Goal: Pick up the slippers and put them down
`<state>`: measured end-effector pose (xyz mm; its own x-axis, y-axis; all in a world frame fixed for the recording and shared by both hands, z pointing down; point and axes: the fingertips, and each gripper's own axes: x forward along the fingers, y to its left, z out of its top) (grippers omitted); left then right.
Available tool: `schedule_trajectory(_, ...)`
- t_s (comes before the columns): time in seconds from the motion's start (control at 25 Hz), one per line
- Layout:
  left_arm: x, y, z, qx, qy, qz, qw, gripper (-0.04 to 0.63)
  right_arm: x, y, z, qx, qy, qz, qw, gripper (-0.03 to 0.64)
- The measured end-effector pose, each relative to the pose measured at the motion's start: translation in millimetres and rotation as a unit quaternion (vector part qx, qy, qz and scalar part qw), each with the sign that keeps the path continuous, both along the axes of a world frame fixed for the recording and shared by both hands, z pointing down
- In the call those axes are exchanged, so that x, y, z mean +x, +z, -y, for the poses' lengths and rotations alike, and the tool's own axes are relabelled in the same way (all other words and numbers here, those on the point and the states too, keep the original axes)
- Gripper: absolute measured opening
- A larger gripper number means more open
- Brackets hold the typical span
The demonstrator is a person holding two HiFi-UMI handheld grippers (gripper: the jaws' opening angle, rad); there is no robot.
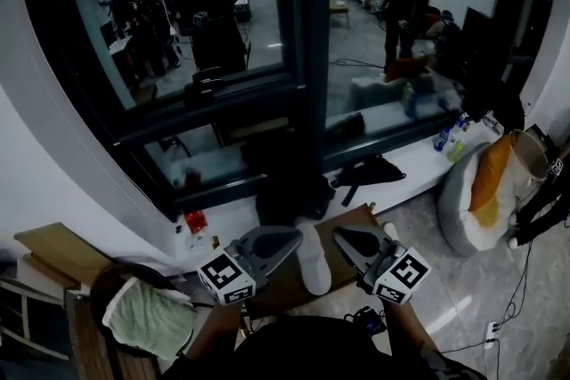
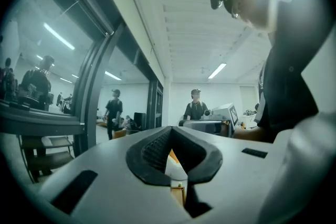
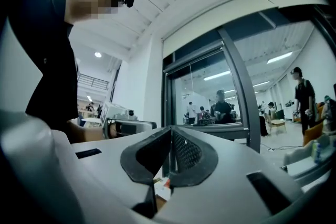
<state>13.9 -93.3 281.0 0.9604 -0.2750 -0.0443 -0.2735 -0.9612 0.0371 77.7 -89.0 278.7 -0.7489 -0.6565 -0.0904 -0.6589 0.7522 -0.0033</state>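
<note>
A dark-framed window and white sill closed off the far side, and open floor lay to the right. The left gripper and right gripper hung level over the brown table, jaws together and empty. The white slipper lay between and beneath them.

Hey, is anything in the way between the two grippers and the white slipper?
Nothing visible. The white slipper lies uncovered on the brown board, showing between the left gripper and the right gripper, both shut and empty.
</note>
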Motion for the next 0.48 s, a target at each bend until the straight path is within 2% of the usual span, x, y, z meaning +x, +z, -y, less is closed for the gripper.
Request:
schedule_trajectory(0.12, 0.0, 5.7, -1.5, -0.01, 0.004, 0.002, 0.9999, 0.011, 1.7, 4.2, -0.3, -0.005, 0.002, 0.006, 1.0, 0.029)
schedule_trajectory(0.32, 11.1, 4.0, -19.7, -0.027, 0.065, -0.025, 0.9972, 0.011, 5.9, 4.3, -5.2, 0.003, -0.001, 0.015, 1.0, 0.029)
schedule_trajectory(0.48, 17.9, 3.1, -22.8, -0.021, 0.069, -0.021, 0.9972, 0.011, 6.5, 8.2, -8.8, 0.006, 0.002, 0.0, 1.0, 0.029)
